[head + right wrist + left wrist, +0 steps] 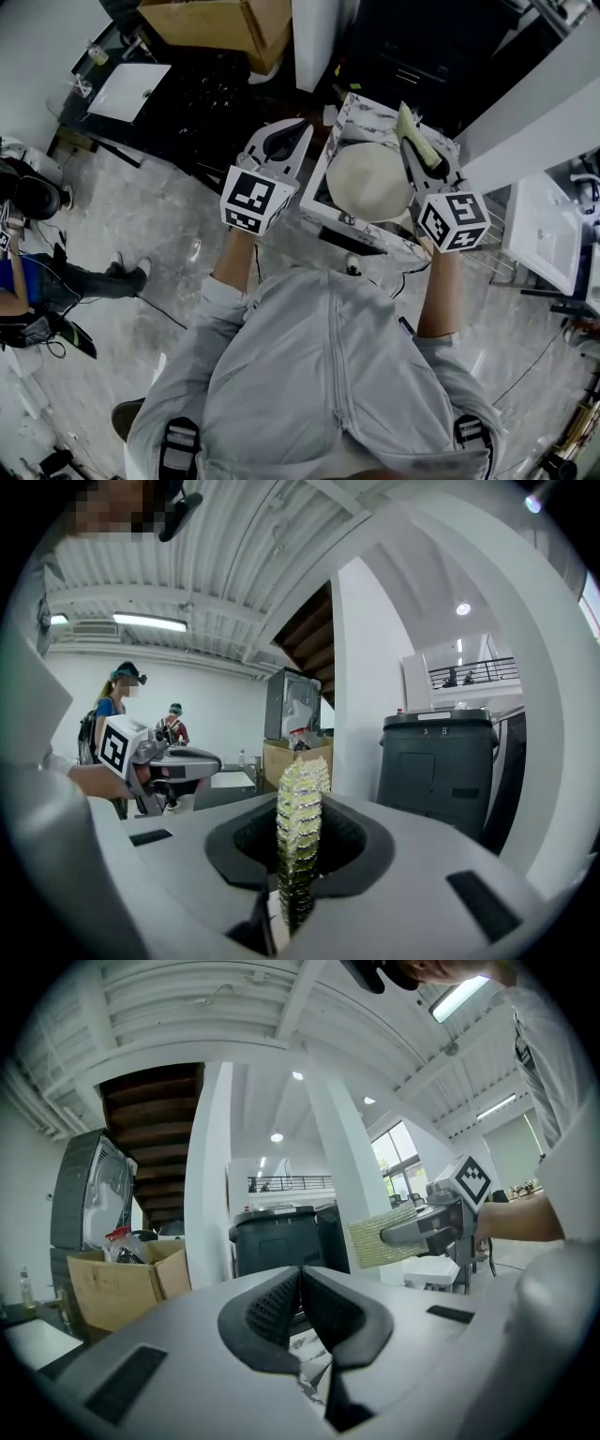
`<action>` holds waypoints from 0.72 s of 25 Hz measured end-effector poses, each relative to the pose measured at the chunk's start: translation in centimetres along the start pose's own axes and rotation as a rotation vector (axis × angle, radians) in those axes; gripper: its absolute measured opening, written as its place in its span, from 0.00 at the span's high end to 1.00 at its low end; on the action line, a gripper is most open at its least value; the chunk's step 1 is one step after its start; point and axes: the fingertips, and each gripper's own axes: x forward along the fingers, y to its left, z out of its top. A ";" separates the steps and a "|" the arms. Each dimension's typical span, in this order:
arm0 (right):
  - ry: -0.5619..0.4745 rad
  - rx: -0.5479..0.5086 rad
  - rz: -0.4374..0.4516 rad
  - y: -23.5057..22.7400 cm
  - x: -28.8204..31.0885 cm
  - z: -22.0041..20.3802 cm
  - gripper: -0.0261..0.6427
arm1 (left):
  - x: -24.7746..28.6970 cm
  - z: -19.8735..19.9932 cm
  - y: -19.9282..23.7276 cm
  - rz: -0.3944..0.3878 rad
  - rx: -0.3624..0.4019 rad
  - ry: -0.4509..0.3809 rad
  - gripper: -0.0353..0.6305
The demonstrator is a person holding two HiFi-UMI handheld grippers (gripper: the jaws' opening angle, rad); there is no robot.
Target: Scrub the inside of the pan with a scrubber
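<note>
The pale round pan (368, 180) lies on a small marble-patterned table (339, 120) in front of me. My right gripper (411, 142) hovers over the pan's right rim, shut on a yellow-green scrubber (408, 120). The right gripper view has the scrubber (298, 829) standing edge-on between the jaws. My left gripper (300, 127) is held left of the table, apart from the pan; its jaws (300, 1288) meet with nothing between them. Both grippers point level into the room, so neither gripper view shows the pan. The left gripper view catches the scrubber (380, 1238) sideways in the right gripper (417, 1230).
A cardboard box (220, 23) and a white-topped desk (128, 91) stand beyond on the left. A dark bin (439, 761) and a white pillar (361, 686) are ahead. A person (37, 272) is at the far left, a white rack (544, 234) at the right.
</note>
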 end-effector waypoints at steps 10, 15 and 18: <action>-0.034 -0.056 -0.030 -0.1 -1.5 1.8 0.84 | -0.6 4.1 -0.3 -0.013 0.057 -0.067 0.91; -0.032 -0.087 -0.033 0.2 -1.6 2.2 0.84 | -0.6 4.5 -0.3 -0.010 0.071 -0.076 0.91; -0.019 -0.101 -0.032 0.1 -1.5 2.1 0.84 | -0.5 4.7 -0.3 -0.012 0.069 -0.083 0.91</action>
